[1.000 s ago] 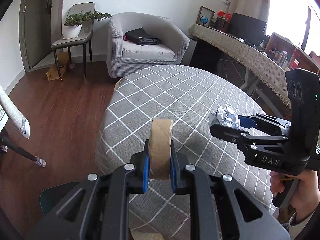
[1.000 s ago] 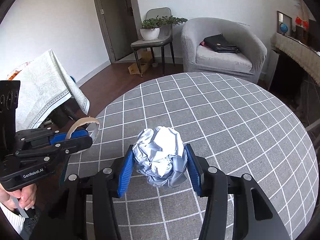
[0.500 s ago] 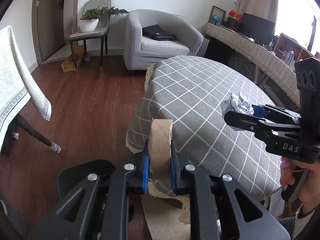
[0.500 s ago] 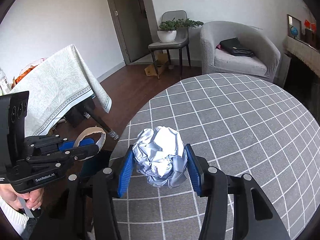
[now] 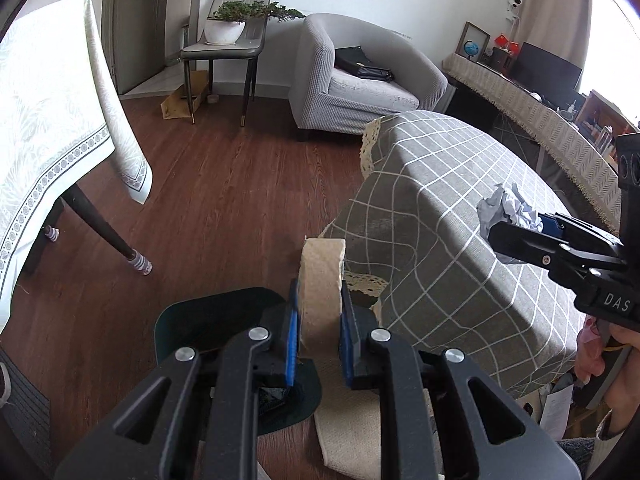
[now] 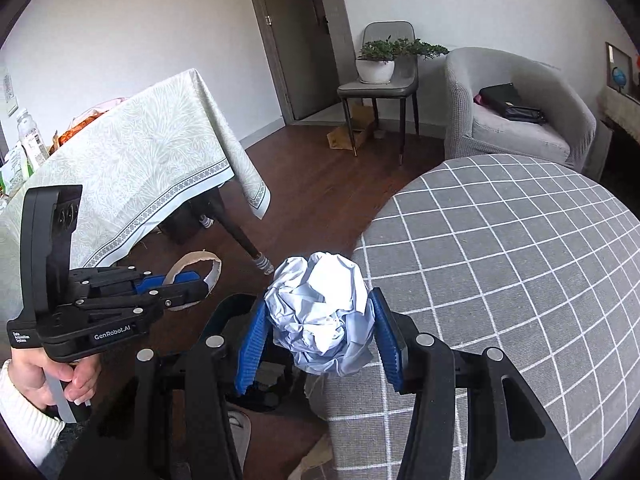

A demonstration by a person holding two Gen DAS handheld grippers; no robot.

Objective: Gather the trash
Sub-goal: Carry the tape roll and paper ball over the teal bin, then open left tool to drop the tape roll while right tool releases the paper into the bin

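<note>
The left tongs (image 5: 318, 332) pinch a cardboard ring (image 5: 322, 280) edge-on between the blue pads, and the right tongs (image 6: 318, 340) pinch a paper ball (image 6: 320, 316) squarely across its middle. Both pieces are off the tabletop (image 6: 520, 260), carried out past its near left edge over the wood floor (image 5: 224, 200). A dark bin (image 5: 208, 320) sits on the floor just below and to the left of the left tongs, its open mouth partly hidden by them; this looks like the place for the trash.

The step in hand seems to be carrying both pieces to the bin. To do it well, keep both grips firm until each piece is over the mouth, not the rim. The ring is thin and springy, so it may bounce off the rim: lower it close before letting go. The ball is light and should drop straight, but bring it clear of the hanging tablecloth (image 5: 440, 280) first. Release one at a time, so the two tongs do not crowd each other over the narrow opening
</note>
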